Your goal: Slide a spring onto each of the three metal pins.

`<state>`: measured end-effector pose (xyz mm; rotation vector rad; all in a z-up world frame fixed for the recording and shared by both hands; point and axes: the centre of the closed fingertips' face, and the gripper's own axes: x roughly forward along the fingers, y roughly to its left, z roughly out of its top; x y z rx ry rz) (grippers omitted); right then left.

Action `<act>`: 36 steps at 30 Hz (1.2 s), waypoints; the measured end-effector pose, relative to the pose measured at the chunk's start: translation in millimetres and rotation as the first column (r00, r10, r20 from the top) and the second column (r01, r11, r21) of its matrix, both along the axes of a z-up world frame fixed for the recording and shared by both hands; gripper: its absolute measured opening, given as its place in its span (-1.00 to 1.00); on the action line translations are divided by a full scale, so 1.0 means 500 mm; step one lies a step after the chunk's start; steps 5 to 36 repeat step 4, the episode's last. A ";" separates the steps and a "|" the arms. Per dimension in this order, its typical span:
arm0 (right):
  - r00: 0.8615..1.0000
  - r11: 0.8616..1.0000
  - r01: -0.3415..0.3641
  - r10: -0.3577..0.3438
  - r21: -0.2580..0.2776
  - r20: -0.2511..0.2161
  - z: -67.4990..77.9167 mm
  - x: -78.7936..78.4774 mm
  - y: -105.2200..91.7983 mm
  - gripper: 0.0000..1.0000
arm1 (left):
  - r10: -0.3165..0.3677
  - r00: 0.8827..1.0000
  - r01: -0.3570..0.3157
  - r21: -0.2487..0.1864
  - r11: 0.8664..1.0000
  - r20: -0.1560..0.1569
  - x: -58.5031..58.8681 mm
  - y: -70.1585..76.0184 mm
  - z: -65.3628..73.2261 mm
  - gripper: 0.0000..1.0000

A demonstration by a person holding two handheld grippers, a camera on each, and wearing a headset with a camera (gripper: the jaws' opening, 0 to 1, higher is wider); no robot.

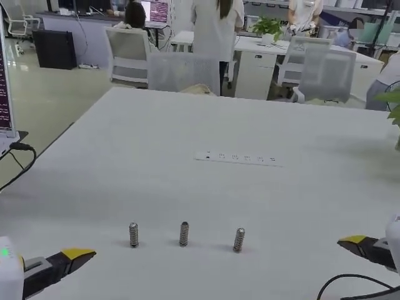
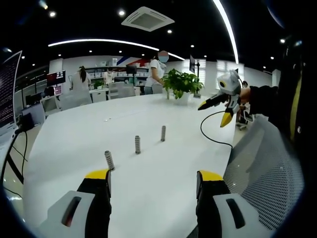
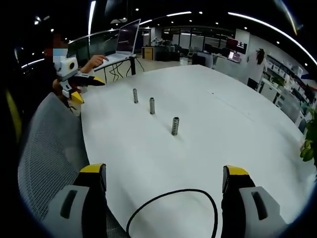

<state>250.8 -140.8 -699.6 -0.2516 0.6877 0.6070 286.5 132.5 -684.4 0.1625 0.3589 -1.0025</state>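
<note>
White table (image 1: 187, 125) stretches away from the person, with a socket strip (image 1: 236, 158) set flat near its middle. Off the left edge stands a lit screen (image 1: 4, 87).

At the near left corner the left gripper (image 2: 154, 176) hangs over the surface. Its yellow-tipped fingers (image 2: 98, 174) are spread wide apart and hold nothing.

A short way in from the near edge, three springs stand upright in a row that runs along that edge, well apart from one another. They are the left spring (image 1: 134, 235), the middle spring (image 1: 184, 234) and the right spring (image 1: 239, 240), which leans slightly. Whatever pin sits inside each is hidden by the coils. Both grippers are clear of the row, one to either side.

At the near right corner the right gripper (image 3: 164, 170) hovers above the surface, its fingers likewise wide apart and empty. A black cable (image 3: 178, 190) loops across the surface beneath it, close to the near edge.

Grey mesh chairs (image 1: 181, 74) are pushed up to the far edge, and people stand among desks beyond.
</note>
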 end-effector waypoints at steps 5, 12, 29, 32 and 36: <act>1.000 1.000 -0.002 0.002 0.025 0.006 -0.003 0.006 0.025 0.93 | 0.016 1.000 -0.016 -0.022 1.000 0.000 0.004 0.006 0.006 0.34; 1.000 1.000 -0.002 0.002 0.025 0.006 -0.003 0.006 0.025 0.93 | 0.016 1.000 -0.016 -0.022 1.000 0.000 0.004 0.006 0.006 0.34; 1.000 1.000 -0.002 0.002 0.025 0.006 -0.003 0.006 0.025 0.93 | 0.016 1.000 -0.016 -0.022 1.000 0.000 0.004 0.006 0.006 0.34; 1.000 1.000 -0.002 0.002 0.025 0.006 -0.003 0.006 0.025 0.93 | 0.016 1.000 -0.016 -0.022 1.000 0.000 0.004 0.006 0.006 0.34; 1.000 1.000 -0.002 0.002 0.025 0.006 -0.003 0.006 0.025 0.93 | 0.016 1.000 -0.016 -0.022 1.000 0.000 0.004 0.006 0.006 0.34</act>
